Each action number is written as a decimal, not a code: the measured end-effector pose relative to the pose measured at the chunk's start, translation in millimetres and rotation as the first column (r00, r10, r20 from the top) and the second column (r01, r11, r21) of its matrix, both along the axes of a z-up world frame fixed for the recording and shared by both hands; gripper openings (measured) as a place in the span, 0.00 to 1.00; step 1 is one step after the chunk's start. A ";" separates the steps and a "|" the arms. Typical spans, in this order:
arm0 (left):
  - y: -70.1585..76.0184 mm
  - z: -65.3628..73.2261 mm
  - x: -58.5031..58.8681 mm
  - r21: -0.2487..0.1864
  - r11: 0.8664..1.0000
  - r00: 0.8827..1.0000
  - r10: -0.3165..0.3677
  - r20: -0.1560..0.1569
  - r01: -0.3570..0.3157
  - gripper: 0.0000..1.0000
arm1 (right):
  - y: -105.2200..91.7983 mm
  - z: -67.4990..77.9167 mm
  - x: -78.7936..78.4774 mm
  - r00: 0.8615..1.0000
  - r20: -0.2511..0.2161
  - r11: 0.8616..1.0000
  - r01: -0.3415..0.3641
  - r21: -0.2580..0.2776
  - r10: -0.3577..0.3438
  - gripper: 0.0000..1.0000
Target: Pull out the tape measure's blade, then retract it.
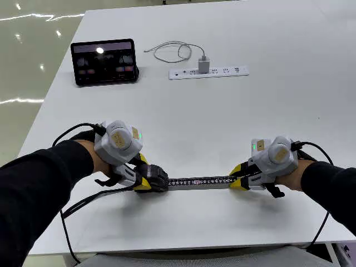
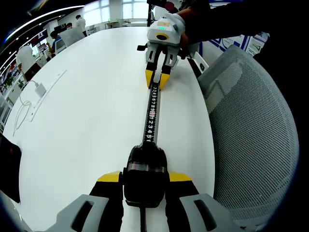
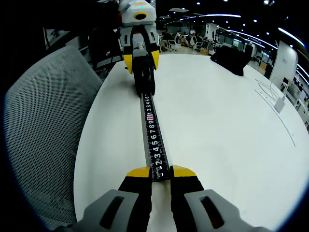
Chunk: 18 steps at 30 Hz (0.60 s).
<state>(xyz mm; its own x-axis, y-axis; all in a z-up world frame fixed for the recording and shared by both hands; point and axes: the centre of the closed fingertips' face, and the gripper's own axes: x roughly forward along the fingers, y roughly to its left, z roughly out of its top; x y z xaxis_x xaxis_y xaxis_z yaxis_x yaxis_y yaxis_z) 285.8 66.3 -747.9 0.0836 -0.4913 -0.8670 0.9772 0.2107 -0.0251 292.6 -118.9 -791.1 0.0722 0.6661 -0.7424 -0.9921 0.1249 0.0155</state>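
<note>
A black tape measure case [image 1: 154, 178] lies on the white table [image 1: 222, 122] near its front edge, and my left gripper [image 1: 143, 177] is shut on the tape measure case [image 2: 144, 170]. The numbered blade [image 1: 201, 181] runs out of it to the right, flat along the table. My right gripper [image 1: 236, 177] is shut on the blade's end. In the right gripper view the blade [image 3: 152, 133] stretches from my right gripper [image 3: 160, 172] away to the case [image 3: 143, 71]. In the left gripper view the blade [image 2: 152, 112] leads to the right gripper [image 2: 158, 79].
A tablet [image 1: 104, 61] stands at the back left of the table. A white power strip [image 1: 208, 72] with a charger and coiled cable [image 1: 173, 51] lies behind the middle. A grey mesh chair [image 2: 251, 125] sits against the table's front edge.
</note>
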 end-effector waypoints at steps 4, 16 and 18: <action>0.0 -0.1 0.3 -0.001 1.000 1.000 0.001 0.000 -0.001 0.29 | -2.0 0.2 0.1 1.000 -0.002 1.000 0.005 0.000 -0.005 0.09; -0.1 -0.4 0.4 0.000 1.000 1.000 0.002 0.000 -0.002 0.29 | -8.2 -0.3 0.9 1.000 -0.002 1.000 0.009 -0.004 -0.009 0.09; 0.0 -0.5 0.4 -0.001 1.000 1.000 0.004 0.000 -0.004 0.29 | -9.2 -0.6 1.1 1.000 -0.001 1.000 0.009 -0.005 -0.009 0.09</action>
<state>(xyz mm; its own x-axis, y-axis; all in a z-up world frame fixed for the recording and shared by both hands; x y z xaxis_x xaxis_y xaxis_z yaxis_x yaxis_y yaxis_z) 286.2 66.3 -748.4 0.0861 -0.4917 -0.8665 0.9763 0.2148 -0.0249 293.8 -128.1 -791.6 0.0774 0.6620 -0.7455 -0.9909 0.1338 0.0159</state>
